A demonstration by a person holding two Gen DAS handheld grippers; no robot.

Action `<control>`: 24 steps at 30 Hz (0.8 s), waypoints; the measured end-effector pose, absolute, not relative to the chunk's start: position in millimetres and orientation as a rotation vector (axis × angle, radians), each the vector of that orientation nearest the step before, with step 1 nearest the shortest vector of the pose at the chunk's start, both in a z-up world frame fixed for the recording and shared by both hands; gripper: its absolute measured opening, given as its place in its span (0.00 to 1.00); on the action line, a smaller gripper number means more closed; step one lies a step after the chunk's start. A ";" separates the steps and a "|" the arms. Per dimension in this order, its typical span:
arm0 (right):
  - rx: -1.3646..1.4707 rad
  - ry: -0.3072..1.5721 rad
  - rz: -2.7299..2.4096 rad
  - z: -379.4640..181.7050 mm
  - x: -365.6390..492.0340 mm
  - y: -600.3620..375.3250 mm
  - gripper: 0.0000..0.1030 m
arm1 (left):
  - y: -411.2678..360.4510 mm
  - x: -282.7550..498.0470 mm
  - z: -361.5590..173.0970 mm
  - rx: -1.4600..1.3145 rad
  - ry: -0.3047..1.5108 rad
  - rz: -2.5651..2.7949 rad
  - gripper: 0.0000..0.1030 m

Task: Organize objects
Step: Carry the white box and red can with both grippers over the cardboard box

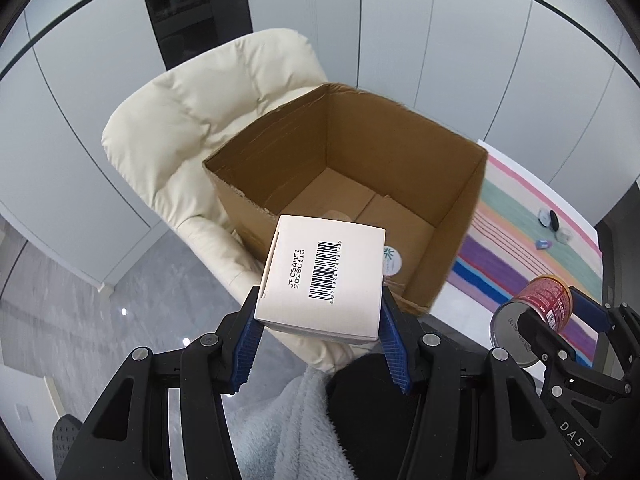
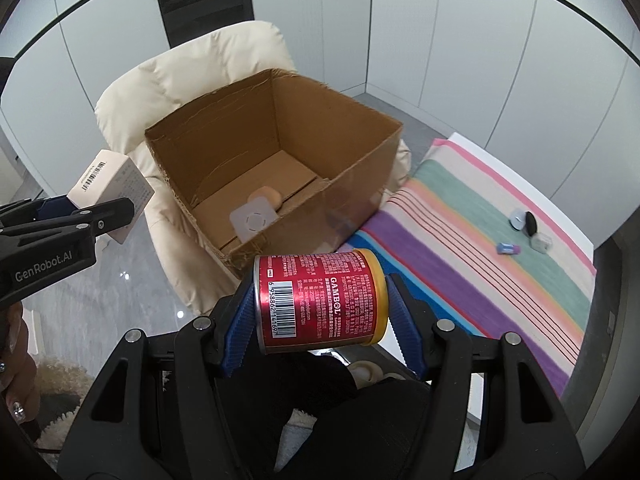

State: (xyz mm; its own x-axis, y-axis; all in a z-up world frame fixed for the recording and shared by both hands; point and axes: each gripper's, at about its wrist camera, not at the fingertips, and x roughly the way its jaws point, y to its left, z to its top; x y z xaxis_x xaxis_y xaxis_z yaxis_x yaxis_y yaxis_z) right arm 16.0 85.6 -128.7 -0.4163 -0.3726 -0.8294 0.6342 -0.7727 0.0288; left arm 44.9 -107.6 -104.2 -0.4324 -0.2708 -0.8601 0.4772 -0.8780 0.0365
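Observation:
My left gripper (image 1: 320, 312) is shut on a white carton with a barcode (image 1: 324, 280), held in the air just in front of the near wall of an open cardboard box (image 1: 280, 152). My right gripper (image 2: 320, 300) is shut on a red GAMBOL can (image 2: 320, 300) lying sideways, held near the box's (image 2: 360, 184) front right corner. The box sits on a cream armchair (image 2: 132, 92). Inside it lie a white square item (image 2: 253, 218) and a small tan round thing (image 2: 267, 195). The can and right gripper also show in the left wrist view (image 1: 540, 300); the carton shows in the right wrist view (image 2: 108, 184).
A striped cloth (image 2: 480, 248) covers the table to the right, with a few small items (image 2: 524, 224) near its far end. White wall panels stand behind. Grey floor (image 1: 80, 312) lies to the left. A grey fleece (image 1: 288, 432) is below the left gripper.

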 end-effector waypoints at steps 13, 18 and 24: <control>1.196 0.427 -2.170 -142.5 -19.4 55.2 0.63 | -126.5 1.8 -121.9 1.362 0.319 -2.304 0.54; 1.199 0.438 -2.160 -148.5 -39.5 37.4 0.62 | -138.7 -23.5 -130.1 1.368 0.340 -2.291 0.54; 1.178 0.431 -2.164 -150.1 -69.7 16.3 0.62 | -155.3 -54.6 -144.5 1.384 0.358 -2.262 0.54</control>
